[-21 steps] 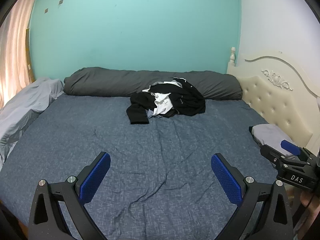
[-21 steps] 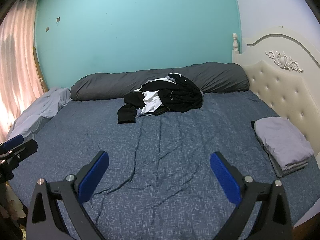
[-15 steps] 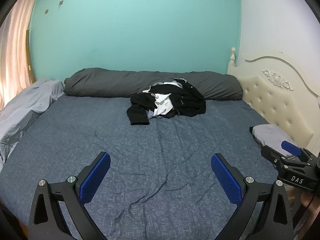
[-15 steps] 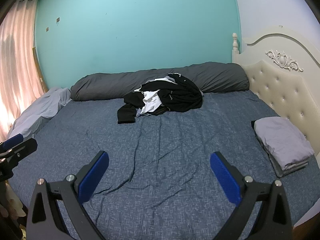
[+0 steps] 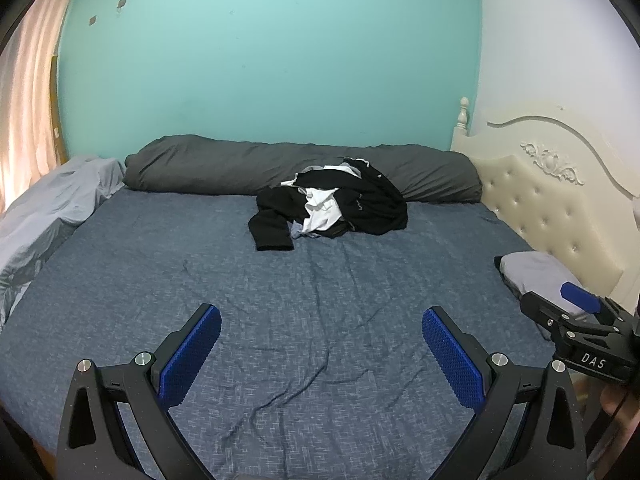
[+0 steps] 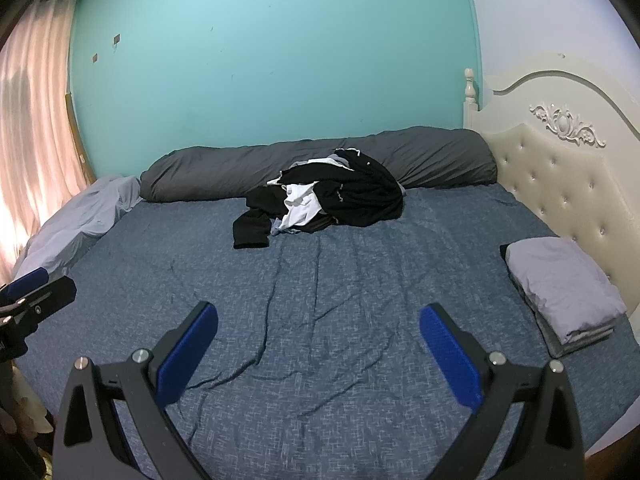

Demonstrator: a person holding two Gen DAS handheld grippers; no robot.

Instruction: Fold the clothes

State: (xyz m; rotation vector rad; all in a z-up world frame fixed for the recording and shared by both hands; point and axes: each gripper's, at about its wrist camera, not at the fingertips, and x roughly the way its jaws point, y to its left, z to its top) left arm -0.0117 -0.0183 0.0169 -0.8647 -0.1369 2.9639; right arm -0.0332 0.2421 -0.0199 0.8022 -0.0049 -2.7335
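Observation:
A crumpled heap of black and white clothes [image 5: 332, 208] [image 6: 324, 202] lies at the far side of the bed, against a long dark grey bolster [image 5: 224, 168] [image 6: 240, 172]. My left gripper [image 5: 320, 320] hangs open over the near part of the blue sheet [image 5: 280, 300], far from the heap, nothing between its blue pads. My right gripper [image 6: 318, 318] is likewise open and empty over the sheet [image 6: 340, 300]. Each gripper shows at the edge of the other's view: the right one [image 5: 576, 312], the left one [image 6: 32, 292].
A folded stack of light grey cloth [image 6: 560, 288] [image 5: 536, 276] sits at the bed's right edge by the cream tufted headboard [image 6: 560, 168]. A rumpled light grey sheet [image 6: 80, 220] lies along the left edge, pink curtains [image 6: 28, 140] behind. A teal wall backs the bed.

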